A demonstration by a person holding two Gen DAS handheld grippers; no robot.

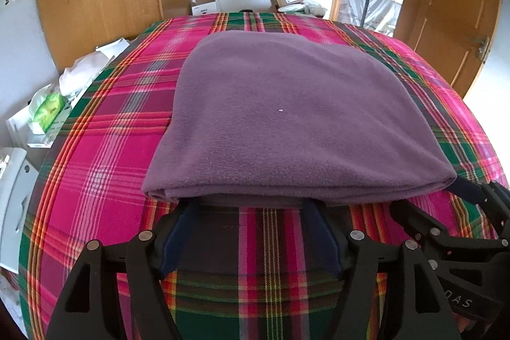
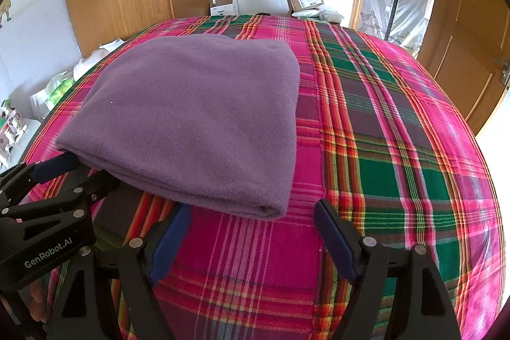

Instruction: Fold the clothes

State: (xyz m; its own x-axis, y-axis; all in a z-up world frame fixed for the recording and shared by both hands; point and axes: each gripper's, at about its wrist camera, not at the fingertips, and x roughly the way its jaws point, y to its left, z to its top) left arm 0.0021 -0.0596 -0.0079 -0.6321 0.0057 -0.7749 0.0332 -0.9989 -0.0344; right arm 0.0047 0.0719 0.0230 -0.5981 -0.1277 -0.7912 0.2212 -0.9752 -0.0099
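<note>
Folded purple fleece garment (image 1: 287, 117) lies flat on plaid-covered bed (image 1: 95, 164). Left gripper (image 1: 251, 206) and right gripper (image 2: 251, 209) both released at its near edge, gripping nothing. Risk: fingertips look tucked under the fold; withdrawing may drag layers apart.

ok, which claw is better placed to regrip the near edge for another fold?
Probably left: the left claw has its tips tucked under the purple fleece edge, while the right claw, open, sits off its corner.
</note>
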